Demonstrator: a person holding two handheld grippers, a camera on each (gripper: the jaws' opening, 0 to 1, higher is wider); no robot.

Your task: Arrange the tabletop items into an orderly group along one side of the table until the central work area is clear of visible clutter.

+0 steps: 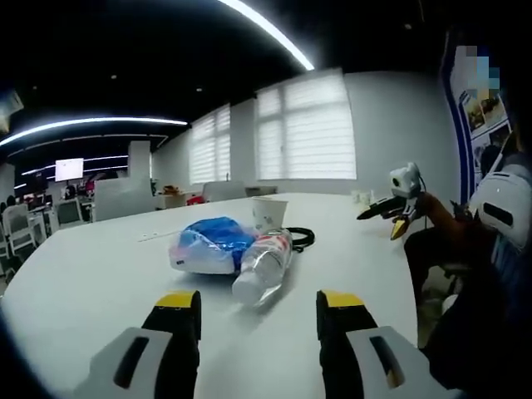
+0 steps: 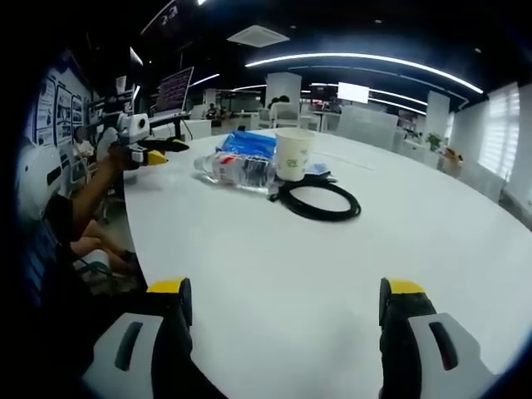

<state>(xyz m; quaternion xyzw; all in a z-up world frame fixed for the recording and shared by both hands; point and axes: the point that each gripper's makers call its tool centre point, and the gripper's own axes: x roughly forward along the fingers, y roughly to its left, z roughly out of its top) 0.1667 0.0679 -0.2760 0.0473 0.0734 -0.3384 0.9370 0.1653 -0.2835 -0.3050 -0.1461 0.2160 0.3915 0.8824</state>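
Observation:
A clear plastic bottle (image 1: 262, 266) lies on its side on the white table (image 1: 91, 283), right ahead of my open left gripper (image 1: 258, 314). Against it rests a blue and white plastic bag (image 1: 209, 245). Behind them stand a paper cup (image 1: 268, 214) and a coiled black cable (image 1: 302, 238). My right gripper (image 1: 389, 213) hovers off the table's right edge. In the right gripper view my right gripper (image 2: 287, 303) is open and empty over the table (image 2: 391, 249). Farther off are the cable (image 2: 320, 199), cup (image 2: 293, 154), bottle (image 2: 235, 170) and bag (image 2: 249, 143). The left gripper (image 2: 156, 150) is beyond the bottle.
The person's arm (image 2: 87, 199) reaches in at the table's curved edge. Chairs and desks (image 1: 71, 212) stand in the office behind, and windows with blinds (image 1: 307, 129) line the far wall. Bare tabletop spreads around the cluster.

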